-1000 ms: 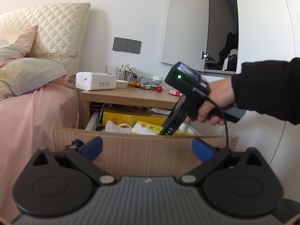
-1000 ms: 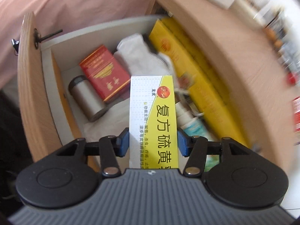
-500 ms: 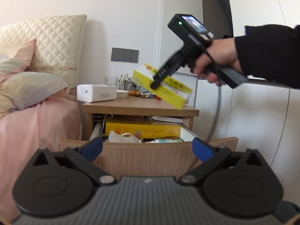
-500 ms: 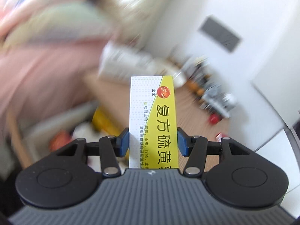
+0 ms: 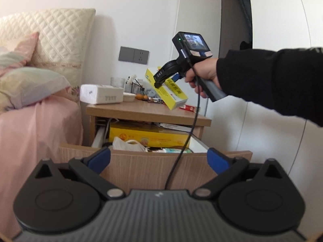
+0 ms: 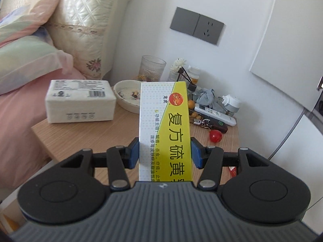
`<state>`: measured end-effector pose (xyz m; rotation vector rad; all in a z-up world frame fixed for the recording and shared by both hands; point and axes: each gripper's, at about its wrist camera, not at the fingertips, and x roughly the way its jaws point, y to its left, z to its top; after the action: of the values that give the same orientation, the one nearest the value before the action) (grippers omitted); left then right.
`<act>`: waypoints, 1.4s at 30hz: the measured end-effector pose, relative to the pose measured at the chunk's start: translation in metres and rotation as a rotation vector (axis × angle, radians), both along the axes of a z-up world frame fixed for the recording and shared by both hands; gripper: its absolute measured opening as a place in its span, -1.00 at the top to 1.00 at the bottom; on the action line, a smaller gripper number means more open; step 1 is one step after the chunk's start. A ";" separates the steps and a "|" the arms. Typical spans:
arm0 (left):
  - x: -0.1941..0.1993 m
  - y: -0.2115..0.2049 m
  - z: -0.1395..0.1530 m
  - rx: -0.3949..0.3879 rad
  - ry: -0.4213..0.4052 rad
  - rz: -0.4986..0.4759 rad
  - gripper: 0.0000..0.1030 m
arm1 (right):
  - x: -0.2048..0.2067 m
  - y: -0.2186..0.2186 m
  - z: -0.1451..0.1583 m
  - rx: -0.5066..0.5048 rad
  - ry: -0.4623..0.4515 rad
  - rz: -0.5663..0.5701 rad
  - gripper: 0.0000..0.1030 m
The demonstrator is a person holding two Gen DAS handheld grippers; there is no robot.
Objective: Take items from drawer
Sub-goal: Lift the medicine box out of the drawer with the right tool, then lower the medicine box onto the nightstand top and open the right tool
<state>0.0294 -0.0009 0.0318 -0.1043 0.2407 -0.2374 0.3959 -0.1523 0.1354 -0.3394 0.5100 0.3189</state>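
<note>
Gripping the box [image 6: 165,133] between both pads, right tool [image 6: 164,154] (apparently mid-air).

Our right gripper [image 6: 164,154] is raised and angled downward, its blue pads [image 6: 133,154] clamped on something held between them. Our left gripper [image 5: 158,159] sits low and level, jaws spread wide and holding nothing.

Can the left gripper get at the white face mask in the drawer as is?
Probably yes: the left gripper is open and empty, the drawer is open, and the face mask lies uncovered on top. The drawer front rises between them.
</note>
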 end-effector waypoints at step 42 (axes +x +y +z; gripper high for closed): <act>0.003 -0.001 -0.004 0.039 -0.001 0.008 -0.99 | 0.042 -0.024 -0.024 0.179 0.051 -0.088 -0.73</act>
<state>0.0320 -0.0023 0.0277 -0.0664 0.2441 -0.2251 0.4379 -0.1767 0.1109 -0.1352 0.5410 0.2866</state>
